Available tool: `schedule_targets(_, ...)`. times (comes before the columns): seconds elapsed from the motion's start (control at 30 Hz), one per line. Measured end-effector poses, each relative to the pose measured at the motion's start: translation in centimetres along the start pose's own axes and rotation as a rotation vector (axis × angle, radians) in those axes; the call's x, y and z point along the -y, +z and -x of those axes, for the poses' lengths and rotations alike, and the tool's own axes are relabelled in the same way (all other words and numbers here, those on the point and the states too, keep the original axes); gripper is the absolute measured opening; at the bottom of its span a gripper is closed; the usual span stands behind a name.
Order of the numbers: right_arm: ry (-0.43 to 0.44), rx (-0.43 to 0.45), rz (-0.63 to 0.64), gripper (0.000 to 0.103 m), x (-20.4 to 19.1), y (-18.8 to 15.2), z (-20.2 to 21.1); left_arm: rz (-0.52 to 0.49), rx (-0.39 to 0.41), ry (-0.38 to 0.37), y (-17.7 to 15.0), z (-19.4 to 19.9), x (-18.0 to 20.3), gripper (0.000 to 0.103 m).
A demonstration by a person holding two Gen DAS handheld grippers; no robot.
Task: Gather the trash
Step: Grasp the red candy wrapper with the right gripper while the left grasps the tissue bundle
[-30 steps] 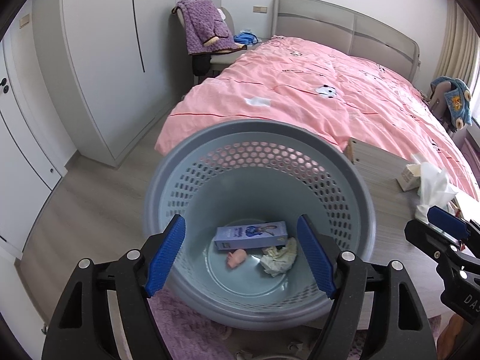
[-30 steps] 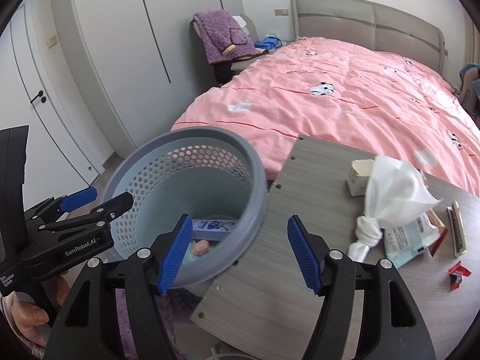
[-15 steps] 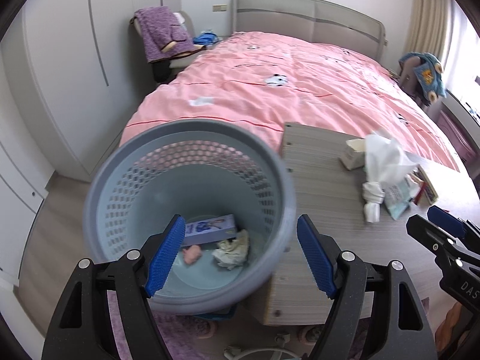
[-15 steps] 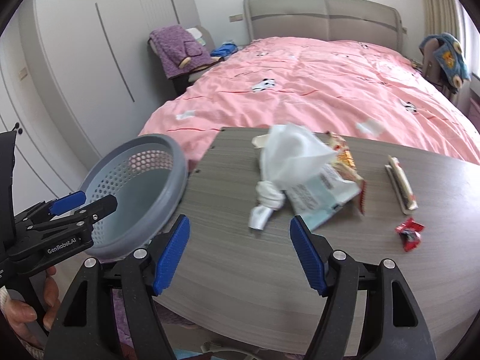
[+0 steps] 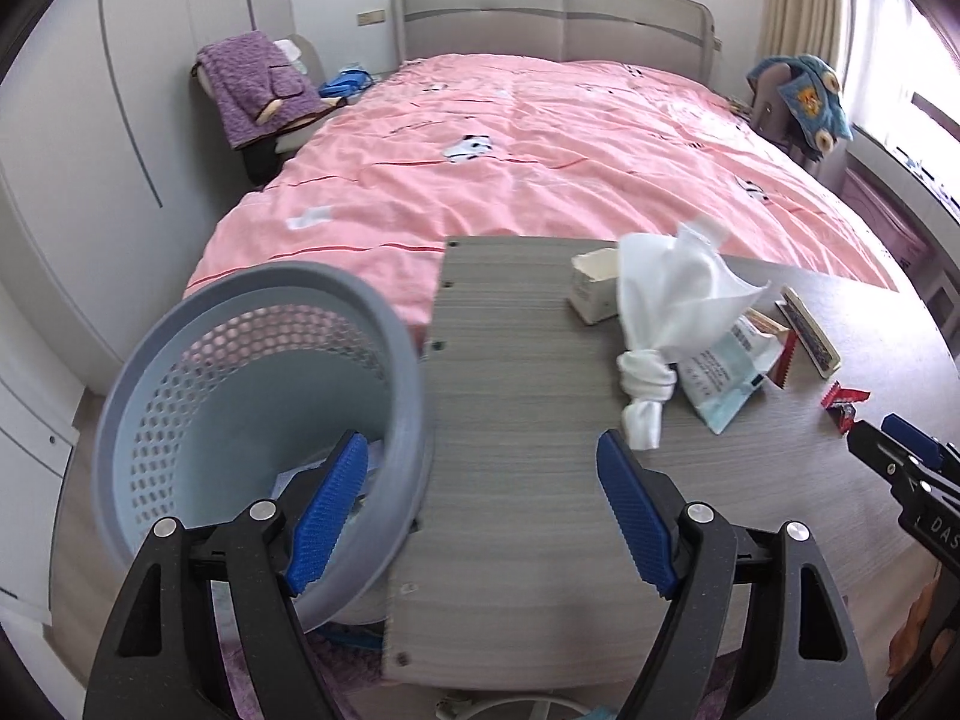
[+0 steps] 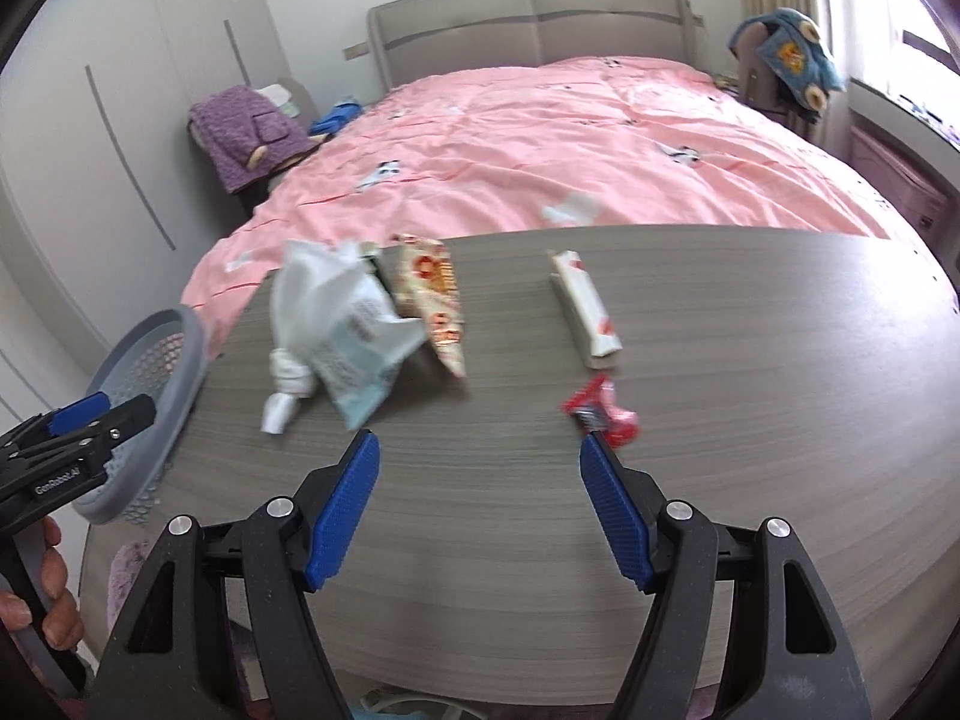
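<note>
On the grey wood table (image 5: 510, 390) lie a knotted white plastic bag (image 5: 678, 288), a pale blue packet (image 5: 726, 384), a small white box (image 5: 591, 294) and a red candy wrapper (image 5: 843, 405). My left gripper (image 5: 480, 441) hangs over the table's left end beside the grey-blue perforated basket (image 5: 258, 300); its jaws are opening with nothing between them. My right gripper (image 6: 480, 437) stands open above bare table. The red wrapper (image 6: 600, 411) lies just past its right fingertip, apart from it. Beyond are the white bag (image 6: 312, 288), a red-printed snack packet (image 6: 432, 294) and a long white wrapper (image 6: 588, 312).
A bed with a pink cover (image 5: 540, 150) runs behind the table. A chair draped in purple cloth (image 5: 258, 84) stands by the white wardrobe (image 5: 90, 150). A second chair with a blue garment (image 6: 792, 66) stands at the right near the window. A hand (image 6: 54, 606) holds the left gripper's handle.
Both grippers swung right, from over the basket to over the table. The basket slid to the left of both views, and the table's trash came into view ahead.
</note>
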State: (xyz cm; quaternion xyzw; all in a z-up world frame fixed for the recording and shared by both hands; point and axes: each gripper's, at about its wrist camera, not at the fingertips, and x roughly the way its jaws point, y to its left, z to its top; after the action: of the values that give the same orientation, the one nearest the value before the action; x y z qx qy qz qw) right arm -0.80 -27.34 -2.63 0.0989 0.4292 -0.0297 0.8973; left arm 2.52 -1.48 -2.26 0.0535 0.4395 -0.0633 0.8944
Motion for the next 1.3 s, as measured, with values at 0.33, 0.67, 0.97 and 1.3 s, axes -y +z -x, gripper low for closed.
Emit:
schedule_targets(0.33, -0.068, -0.048, -0.035, 0.068, 3.5, -0.1, -2.7, -0.047, -0.031, 0.001, 1.0, -2.6, 3.0, 0.075)
schedule_targets(0.67, -0.089, -0.054, -0.01, 0.056, 3.4, 0.5, -4.1, -0.05, -0.066, -0.005, 1.3, -4.5, 3.1, 0.075)
schedule_targets(0.97, -0.1, -0.051, 0.02, 0.028, 2.8, 0.9, -4.3, -0.046, -0.065, -0.012, 1.6, -4.7, 3.1, 0.075)
schedule_targets(1.3, -0.033, -0.048, -0.026, 0.021, 2.6, 0.8, -3.4, -0.037, -0.077, -0.03, 1.3, -4.9, 2.8, 0.075)
